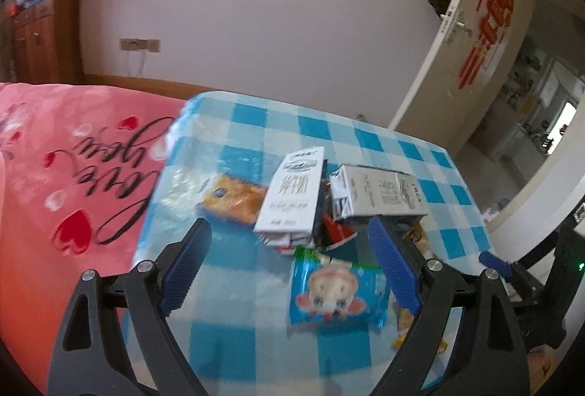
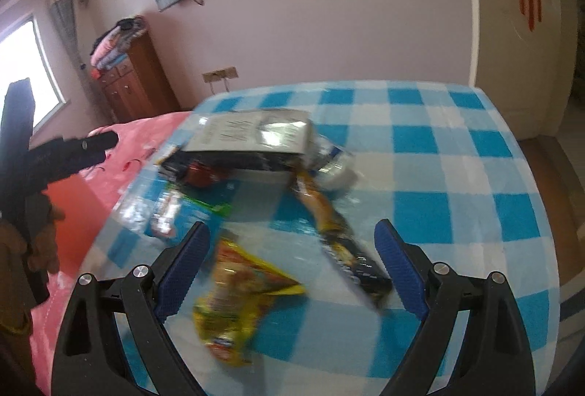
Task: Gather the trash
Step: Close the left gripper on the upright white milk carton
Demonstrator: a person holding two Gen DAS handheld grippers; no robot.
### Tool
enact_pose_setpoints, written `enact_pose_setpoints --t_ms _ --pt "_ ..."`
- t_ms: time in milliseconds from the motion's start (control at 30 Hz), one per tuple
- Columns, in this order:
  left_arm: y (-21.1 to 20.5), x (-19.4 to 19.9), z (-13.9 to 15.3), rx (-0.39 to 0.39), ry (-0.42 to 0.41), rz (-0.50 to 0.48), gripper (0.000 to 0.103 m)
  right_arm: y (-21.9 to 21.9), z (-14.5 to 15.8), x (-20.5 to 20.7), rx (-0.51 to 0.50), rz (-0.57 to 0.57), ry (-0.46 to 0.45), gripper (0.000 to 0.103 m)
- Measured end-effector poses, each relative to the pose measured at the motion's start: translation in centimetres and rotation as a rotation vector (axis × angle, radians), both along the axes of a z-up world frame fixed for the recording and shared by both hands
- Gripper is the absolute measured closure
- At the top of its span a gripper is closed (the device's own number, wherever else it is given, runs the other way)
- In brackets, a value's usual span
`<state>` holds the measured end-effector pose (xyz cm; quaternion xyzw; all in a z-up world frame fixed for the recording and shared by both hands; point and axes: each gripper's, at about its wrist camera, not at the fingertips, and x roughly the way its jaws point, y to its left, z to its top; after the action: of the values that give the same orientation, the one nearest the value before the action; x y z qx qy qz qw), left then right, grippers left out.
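Trash lies heaped on a table with a blue-and-white checked cloth (image 1: 256, 341). In the left wrist view my left gripper (image 1: 289, 242) is open above the pile. A blue snack packet (image 1: 336, 290) lies between its fingers, untouched. Beyond stand two white milk cartons (image 1: 292, 195) (image 1: 380, 195), an orange wrapper (image 1: 234, 198) and red scraps (image 1: 334, 231). In the right wrist view my right gripper (image 2: 292, 238) is open over a yellow snack bag (image 2: 237, 301) and a long dark wrapper (image 2: 340, 242). A flattened grey carton (image 2: 252, 136) lies further back.
A bed with a pink blanket (image 1: 55, 195) adjoins the table on the left. An open white door (image 1: 475, 41) stands at the right. The person's hand on the other gripper's black handle (image 2: 33, 158) shows at the left edge of the right wrist view.
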<state>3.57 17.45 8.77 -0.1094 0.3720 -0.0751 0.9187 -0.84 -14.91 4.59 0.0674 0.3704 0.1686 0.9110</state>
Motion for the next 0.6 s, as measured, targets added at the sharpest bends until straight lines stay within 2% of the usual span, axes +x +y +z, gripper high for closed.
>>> enact_pose_setpoints --t_ms 333,600 --pt "-1.3 6.9 -2.7 0.004 0.074 -0.124 0.015 -2.4 -2.4 1.1 -0.006 -0.037 0.042 0.013" --pt "-1.2 10.4 -5.0 -0.002 0.146 -0.133 0.017 -3.0 -3.2 1.9 -0.007 -0.036 0.058 0.013"
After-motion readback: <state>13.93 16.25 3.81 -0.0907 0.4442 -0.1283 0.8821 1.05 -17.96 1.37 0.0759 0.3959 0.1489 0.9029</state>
